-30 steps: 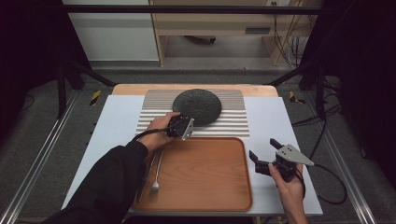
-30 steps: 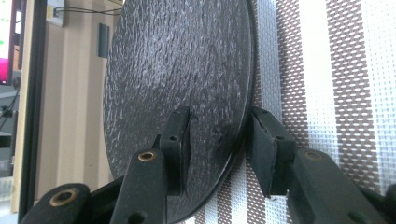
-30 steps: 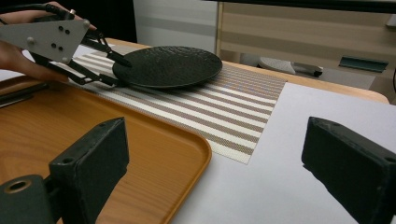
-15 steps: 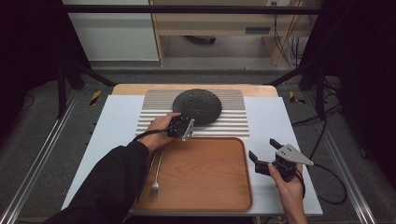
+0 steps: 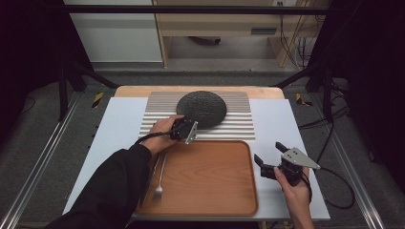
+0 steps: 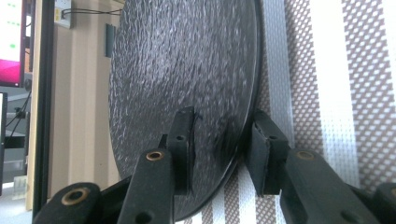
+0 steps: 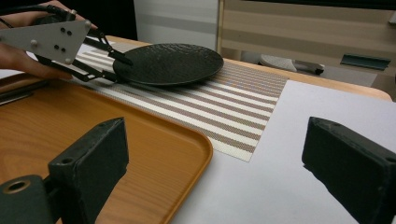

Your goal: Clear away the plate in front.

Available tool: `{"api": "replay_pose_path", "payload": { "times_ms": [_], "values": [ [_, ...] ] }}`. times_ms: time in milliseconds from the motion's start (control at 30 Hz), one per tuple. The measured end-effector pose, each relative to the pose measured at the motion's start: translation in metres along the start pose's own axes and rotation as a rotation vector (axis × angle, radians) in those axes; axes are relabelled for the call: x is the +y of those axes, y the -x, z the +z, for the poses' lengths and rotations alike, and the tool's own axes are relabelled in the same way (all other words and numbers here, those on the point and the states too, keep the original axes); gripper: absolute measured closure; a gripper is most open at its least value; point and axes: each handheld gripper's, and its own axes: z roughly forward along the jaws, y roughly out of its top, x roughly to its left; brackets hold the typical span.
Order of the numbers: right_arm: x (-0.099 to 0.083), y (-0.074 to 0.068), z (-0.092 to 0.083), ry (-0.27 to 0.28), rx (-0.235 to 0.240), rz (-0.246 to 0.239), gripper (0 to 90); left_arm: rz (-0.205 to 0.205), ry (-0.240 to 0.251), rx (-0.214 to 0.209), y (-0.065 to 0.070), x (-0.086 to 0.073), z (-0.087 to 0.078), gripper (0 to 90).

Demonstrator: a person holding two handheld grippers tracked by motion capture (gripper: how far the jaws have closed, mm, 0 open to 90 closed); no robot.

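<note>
Materials and finishes at frame centre.
Black plate: rough, pebbled, slight sheen. Tray: smooth wood grain. Striped mat: woven.

Left gripper tips lost against dark plate in high view; contact of pads with rim not readable in left gripper view. Plate's top and bottom cut by frame edge there. Fork handle partly under sleeve. Tray cut off at bottom and left edges in right gripper view.

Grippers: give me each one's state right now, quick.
Left gripper: jaws just closing around the black plate rim, pads not yet pressing.
Right gripper: open, holding nothing.
</note>
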Motion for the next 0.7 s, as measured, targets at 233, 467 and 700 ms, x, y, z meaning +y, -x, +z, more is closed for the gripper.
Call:
{"api": "replay_pose_path", "payload": {
  "times_ms": [233,467,700],
  "values": [
    [-0.0004,0.0012,0.0001,0.003,0.003,0.016,7.1,0.008,-0.006,0.006,0.0003,-0.0044,0.0014,66.9],
    [-0.0009,0.0021,0.0000,0.004,0.004,0.027,7.1,0.016,-0.003,0.016,0.0010,-0.0039,0.0033,67.9],
    [-0.0014,0.0039,-0.0004,0.009,0.009,0.042,7.1,0.037,-0.009,0.024,0.0019,-0.0031,0.0041,68.2]
  ]
}}
